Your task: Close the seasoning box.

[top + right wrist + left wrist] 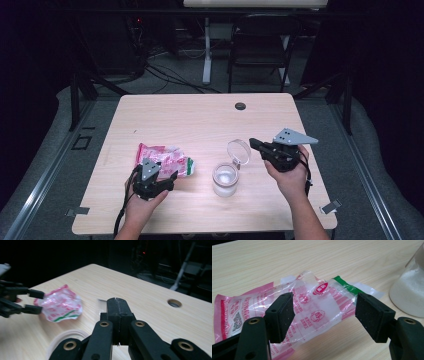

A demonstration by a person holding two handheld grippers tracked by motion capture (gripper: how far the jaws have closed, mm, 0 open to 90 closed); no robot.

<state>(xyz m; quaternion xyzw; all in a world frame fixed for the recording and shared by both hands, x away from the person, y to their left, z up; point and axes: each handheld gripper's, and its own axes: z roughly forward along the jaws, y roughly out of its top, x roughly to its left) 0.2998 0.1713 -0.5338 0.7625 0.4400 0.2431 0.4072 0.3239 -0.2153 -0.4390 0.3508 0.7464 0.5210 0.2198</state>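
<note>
Dark surroundings and a grey floor framed the pale wooden table [200, 120], behind which stood a black folding chair [260, 42]. On the near left part of the tabletop lay a crumpled pink-and-clear plastic bag with red print and a green stripe [165, 159]. The left gripper [169, 181] rested low at the bag's near edge, its jaws spread wide with the bag's clear end between them; the pads [280, 315] did not press on the film. Just to the right of the bag stood a clear glass jar holding white powder [225, 178], its round hinged lid [239, 150] tipped open. The right gripper [254, 143], raised beside that lid, had its jaws clenched together with nothing between them.
</note>
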